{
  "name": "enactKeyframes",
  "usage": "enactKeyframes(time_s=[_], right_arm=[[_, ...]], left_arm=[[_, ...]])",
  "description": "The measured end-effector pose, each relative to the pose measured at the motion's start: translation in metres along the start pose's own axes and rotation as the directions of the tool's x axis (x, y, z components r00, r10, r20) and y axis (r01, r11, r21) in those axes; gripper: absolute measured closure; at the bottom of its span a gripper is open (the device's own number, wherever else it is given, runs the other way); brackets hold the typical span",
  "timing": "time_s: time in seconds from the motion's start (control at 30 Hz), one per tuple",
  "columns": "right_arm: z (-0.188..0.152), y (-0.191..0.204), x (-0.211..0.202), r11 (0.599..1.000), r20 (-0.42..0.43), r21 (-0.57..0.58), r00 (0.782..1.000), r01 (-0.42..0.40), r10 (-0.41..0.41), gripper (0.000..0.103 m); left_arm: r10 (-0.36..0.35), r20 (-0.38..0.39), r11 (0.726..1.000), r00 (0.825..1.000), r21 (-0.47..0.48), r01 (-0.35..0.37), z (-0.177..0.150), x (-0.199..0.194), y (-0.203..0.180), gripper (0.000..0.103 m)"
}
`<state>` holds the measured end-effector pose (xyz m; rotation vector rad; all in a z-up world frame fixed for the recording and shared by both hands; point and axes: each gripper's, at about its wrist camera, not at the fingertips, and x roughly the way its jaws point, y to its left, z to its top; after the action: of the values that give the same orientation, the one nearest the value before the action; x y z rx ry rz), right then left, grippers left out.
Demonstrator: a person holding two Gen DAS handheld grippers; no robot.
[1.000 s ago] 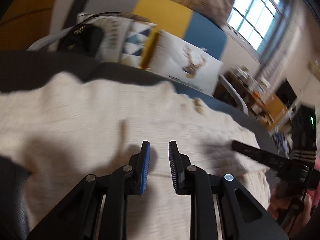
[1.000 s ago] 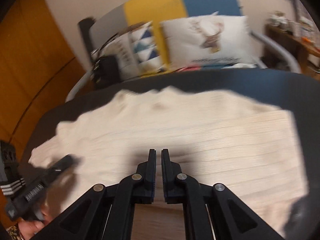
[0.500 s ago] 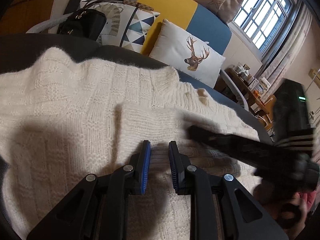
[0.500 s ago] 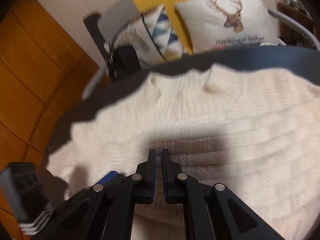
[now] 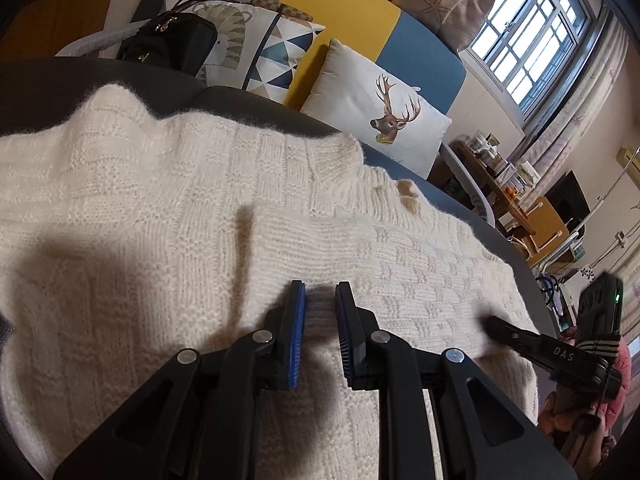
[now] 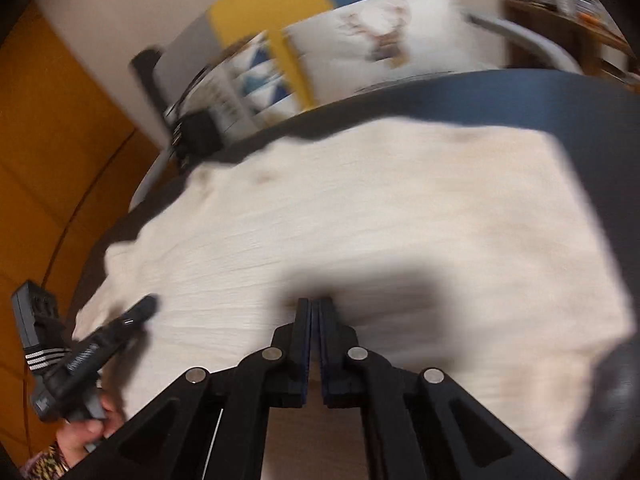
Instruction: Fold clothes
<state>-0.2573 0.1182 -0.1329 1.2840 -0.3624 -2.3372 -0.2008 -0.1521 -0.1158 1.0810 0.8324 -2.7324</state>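
Note:
A cream knit sweater lies spread over a dark round table, with one sleeve folded across its body. My left gripper hovers low over the near edge of that folded sleeve. Its jaws stand a narrow gap apart, the blue pads are bare, and nothing is pinched. My right gripper is shut and empty over the sweater near its front hem; this view is motion-blurred. Each gripper shows in the other's view: the right gripper at the sweater's right edge, the left gripper at the lower left.
Behind the table stands a sofa in grey, yellow and blue with a deer cushion, a triangle-pattern cushion and a black handbag. A cluttered side table and a window are at the right. Orange wood panelling lines the left.
The right gripper has closed fully and swung away from the middle of the sweater toward its right edge. The left gripper has stayed over the folded sleeve, its gap slightly narrower.

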Motion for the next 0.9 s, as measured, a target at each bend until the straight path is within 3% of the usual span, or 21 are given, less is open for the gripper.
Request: enactKeyframes(time_s=[0.13, 0.27, 0.4, 0.5, 0.57, 0.63, 0.9], right_arm=[[-0.002, -0.05, -0.027, 0.994, 0.078, 0.07, 0.993, 0.084, -0.089, 0.103], [0.005, -0.079, -0.042, 0.971, 0.151, 0.238, 0.986, 0.039, -0.076, 0.096], [0.028, -0.029, -0.014, 0.99, 0.14, 0.104, 0.987, -0.095, 0.08, 0.096], [0.036, 0.009, 0.03, 0.992, 0.044, 0.003, 0.991, -0.126, 0.126, 0.096], [0.039, 0.022, 0.054, 0.992, -0.013, -0.033, 0.993, -0.12, 0.119, 0.096], [0.039, 0.018, 0.064, 0.995, -0.021, -0.035, 0.995, -0.093, 0.093, 0.102], [0.05, -0.019, 0.04, 0.999, 0.052, -0.034, 0.998, 0.035, -0.034, 0.103]], left_arm=[[-0.004, 0.0, 1.0, 1.0, -0.004, 0.004, 0.0, 0.0, 0.001, 0.085], [-0.006, 0.0, 1.0, 1.0, -0.006, 0.006, 0.001, 0.001, 0.001, 0.085], [-0.01, 0.002, 1.0, 1.0, -0.009, 0.01, 0.0, 0.001, 0.002, 0.085], [0.0, 0.006, 1.0, 1.0, -0.007, 0.0, -0.001, 0.001, 0.001, 0.087], [0.015, 0.009, 1.0, 1.0, 0.004, -0.015, -0.001, 0.001, 0.0, 0.088], [0.018, 0.01, 1.0, 1.0, 0.007, -0.018, -0.002, 0.001, -0.001, 0.088], [0.01, 0.011, 1.0, 1.0, 0.002, -0.01, -0.002, 0.003, 0.001, 0.088]])
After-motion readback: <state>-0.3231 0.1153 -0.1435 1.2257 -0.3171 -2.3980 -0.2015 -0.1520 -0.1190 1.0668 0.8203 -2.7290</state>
